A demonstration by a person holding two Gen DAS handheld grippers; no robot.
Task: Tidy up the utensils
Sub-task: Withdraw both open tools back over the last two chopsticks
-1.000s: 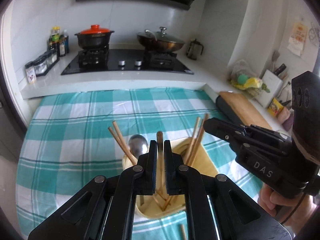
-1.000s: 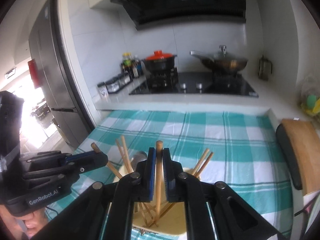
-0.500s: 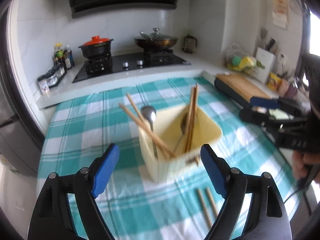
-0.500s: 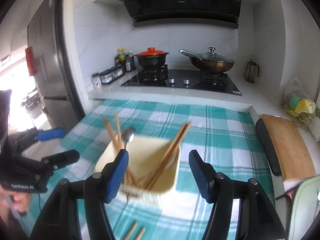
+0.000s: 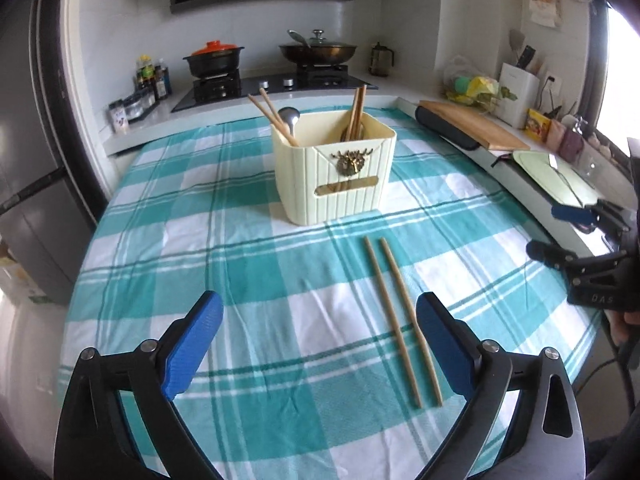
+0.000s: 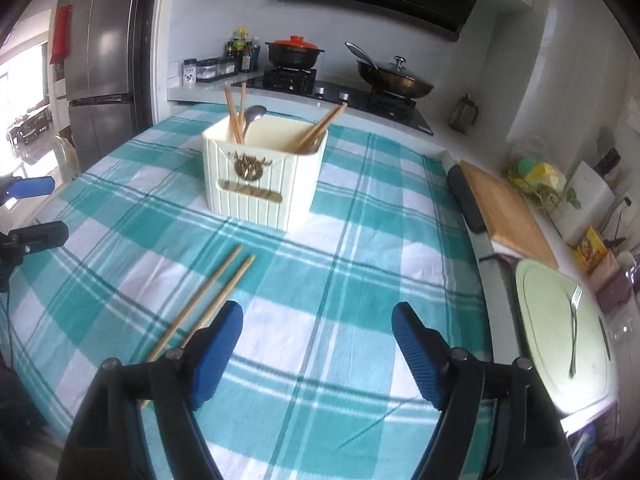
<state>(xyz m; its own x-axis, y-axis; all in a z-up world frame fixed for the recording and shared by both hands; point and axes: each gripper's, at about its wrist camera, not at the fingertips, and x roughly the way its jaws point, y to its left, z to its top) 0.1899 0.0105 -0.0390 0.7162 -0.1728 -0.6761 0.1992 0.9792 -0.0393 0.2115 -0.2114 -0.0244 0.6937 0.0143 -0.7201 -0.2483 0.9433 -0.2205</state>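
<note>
Left wrist view: my left gripper (image 5: pixel 319 347) has its fingers (image 5: pixel 191 343) opening wide over bare checked cloth, nothing between them, so the loose chopsticks (image 5: pixel 394 320) lying side by side at one o'clock can be straddled next, I judge. Beyond them at twelve o'clock stands the cream utensil holder (image 5: pixel 334 168) on the worktop (image 5: pixel 200 240), already keeping chopsticks and a spoon (image 5: pixel 290 116) upright. At three o'clock my right gripper (image 5: pixel 560 234) is also opening, empty.
</note>
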